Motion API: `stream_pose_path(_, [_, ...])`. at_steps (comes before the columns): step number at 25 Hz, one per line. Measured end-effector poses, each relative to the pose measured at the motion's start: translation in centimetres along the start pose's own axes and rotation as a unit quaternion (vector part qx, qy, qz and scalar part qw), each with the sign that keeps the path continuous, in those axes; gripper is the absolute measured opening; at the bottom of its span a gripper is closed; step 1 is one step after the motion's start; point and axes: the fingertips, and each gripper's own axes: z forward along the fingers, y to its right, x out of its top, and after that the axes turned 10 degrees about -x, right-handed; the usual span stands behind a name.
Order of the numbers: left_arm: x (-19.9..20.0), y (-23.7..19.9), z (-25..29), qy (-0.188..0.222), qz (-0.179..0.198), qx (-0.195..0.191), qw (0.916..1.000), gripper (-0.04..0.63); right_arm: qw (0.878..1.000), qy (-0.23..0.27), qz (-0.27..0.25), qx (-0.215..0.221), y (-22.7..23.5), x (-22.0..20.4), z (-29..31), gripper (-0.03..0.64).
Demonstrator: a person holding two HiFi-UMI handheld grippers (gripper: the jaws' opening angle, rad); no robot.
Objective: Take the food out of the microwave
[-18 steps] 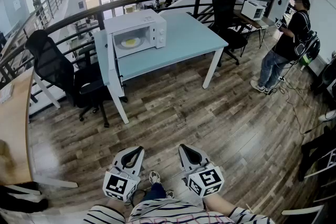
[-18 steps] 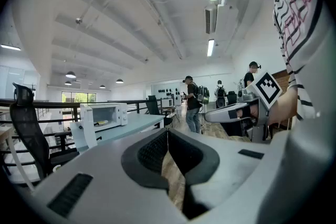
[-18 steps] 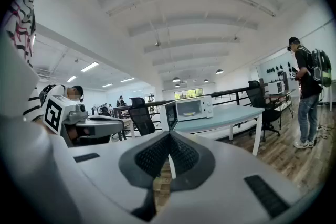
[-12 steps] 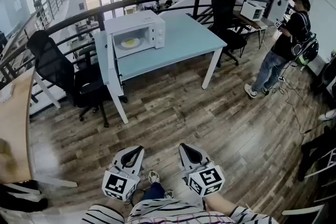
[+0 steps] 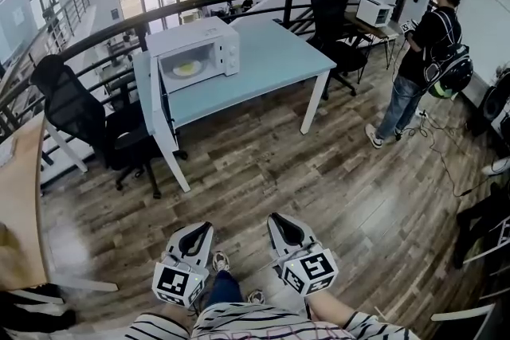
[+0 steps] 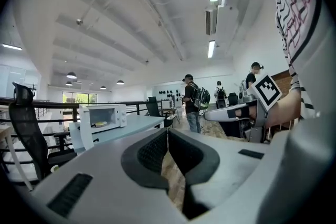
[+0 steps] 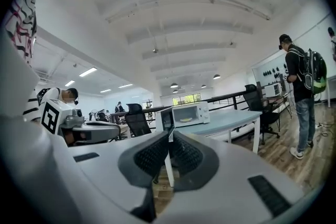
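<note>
The left tool (image 5: 199, 232) and right tool (image 5: 280, 223) are held side by side, jaws together, empty. The food (image 5: 186, 69) is seen inside the open microwave (image 5: 209, 36) on the blue surface (image 5: 267, 64), across the wooden floor (image 5: 319, 171).

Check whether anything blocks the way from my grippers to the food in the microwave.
Nothing visible does. The microwave has its door open, swung left, and the food lies exposed inside. Only bare wooden floor lies between the left gripper, the right gripper and the table; the black chair stands off to the left.
</note>
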Motion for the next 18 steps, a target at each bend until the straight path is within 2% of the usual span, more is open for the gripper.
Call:
stream_pose_path(10, [-0.1, -7.0, 3.9, 0.002, -0.008, 0.000, 1.0000, 0.028, 1.000, 0.006, -0.003, -0.011, 1.0, 1.2, 7.6, 0.032])
stream_pose_path(12, [0.2, -8.7, 4.8, 0.005, -0.008, -0.001, 1.0000, 0.028, 1.000, 0.007, -0.002, -0.016, 1.3, 1.7, 9.4, 0.047])
stream_pose_path(15, [0.7, -11.1, 6.5, 0.004, -0.009, -0.008, 0.9999, 0.029, 1.000, 0.004, 0.005, -0.026, 1.8, 2.3, 12.1, 0.123])
stream_pose_path(18, [0.9, -13.5, 8.4, 0.000, -0.010, -0.024, 0.9997, 0.029, 0.999, 0.003, 0.010, -0.040, 2.4, 2.8, 14.8, 0.123])
